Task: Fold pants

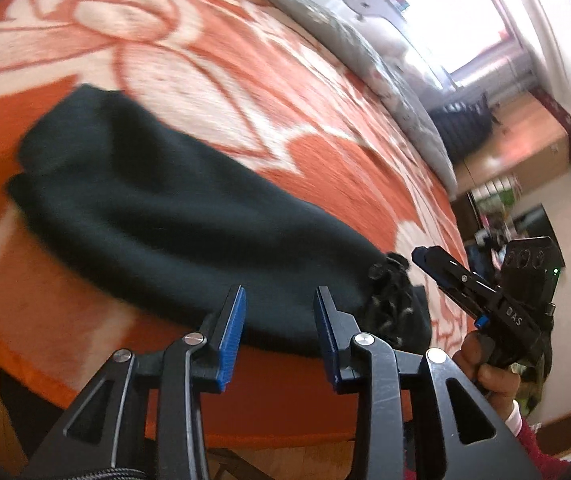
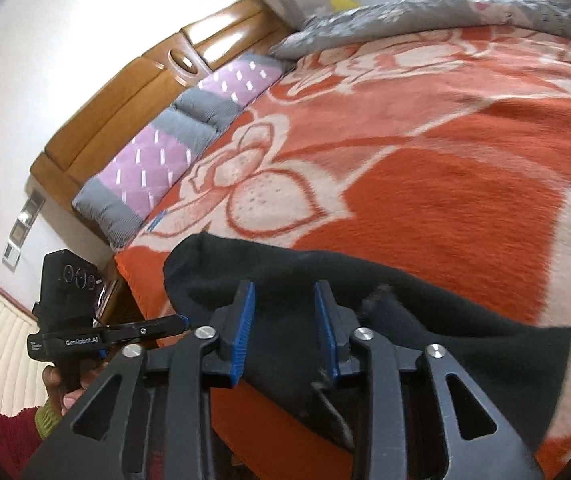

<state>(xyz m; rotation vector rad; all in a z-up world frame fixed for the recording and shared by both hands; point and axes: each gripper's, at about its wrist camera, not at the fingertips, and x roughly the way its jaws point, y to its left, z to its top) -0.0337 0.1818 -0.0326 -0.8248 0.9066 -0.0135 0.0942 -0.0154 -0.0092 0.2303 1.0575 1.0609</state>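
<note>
Black pants [image 1: 157, 208] lie folded lengthwise near the front edge of the bed, on an orange and cream flowered blanket [image 1: 213, 80]. My left gripper [image 1: 279, 300] is open and empty, its blue pads just short of the pants' near edge. The waist end with a drawstring [image 1: 393, 300] bunches at the right. My right gripper [image 1: 425, 256] shows there beside that end. In the right wrist view the pants [image 2: 285, 292] spread under my open, empty right gripper [image 2: 285, 292], and the left gripper [image 2: 183, 320] reaches in from the left.
A grey patterned quilt [image 2: 445, 12] lies along the far side of the bed. A purple and grey pillow [image 2: 189, 124] rests against the wooden headboard [image 2: 125, 92]. The bed's front edge drops off just below the pants [image 1: 285, 412].
</note>
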